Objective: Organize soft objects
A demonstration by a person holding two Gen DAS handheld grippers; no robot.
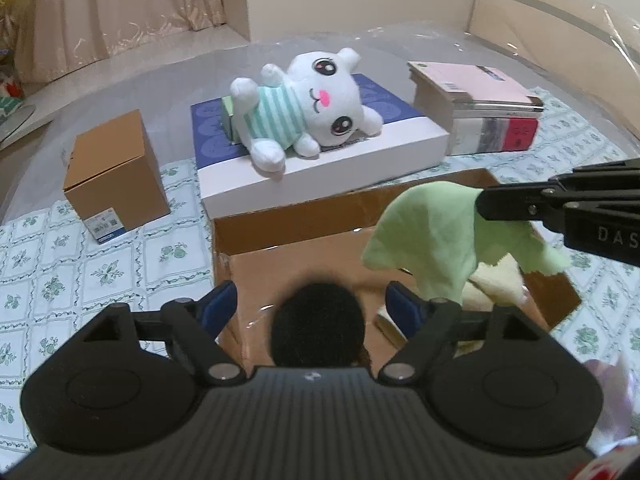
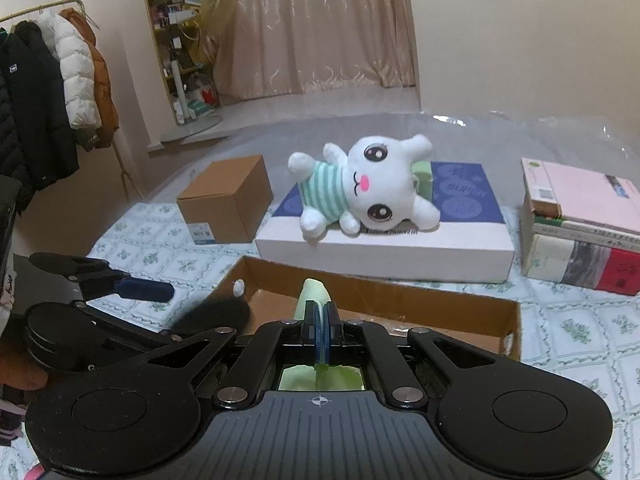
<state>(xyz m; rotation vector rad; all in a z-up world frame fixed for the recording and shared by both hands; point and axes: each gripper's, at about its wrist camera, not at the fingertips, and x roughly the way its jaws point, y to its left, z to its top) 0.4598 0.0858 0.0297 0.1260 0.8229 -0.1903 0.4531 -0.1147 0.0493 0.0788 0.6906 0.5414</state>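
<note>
My left gripper (image 1: 312, 306) stands open over an open cardboard box (image 1: 280, 224). A black fuzzy ball (image 1: 318, 324) sits between its blue pads (image 1: 220, 304), with a gap on each side. My right gripper (image 2: 322, 320) is shut on a light green cloth (image 2: 314, 296), which hangs from its tip (image 1: 482, 204) over the box's right half (image 1: 432, 236). A cream fluffy piece (image 1: 496, 284) lies in the box under the cloth. Beyond the box a white plush animal (image 1: 316, 108) in a striped shirt lies on a flat white and blue box (image 1: 320, 176).
A closed brown carton (image 1: 112, 176) stands to the left on the flowered cover. A stack of books (image 1: 480, 108) sits at the right. Coats on a rack (image 2: 60, 80) and a shelf (image 2: 172, 32) stand at the room's far left.
</note>
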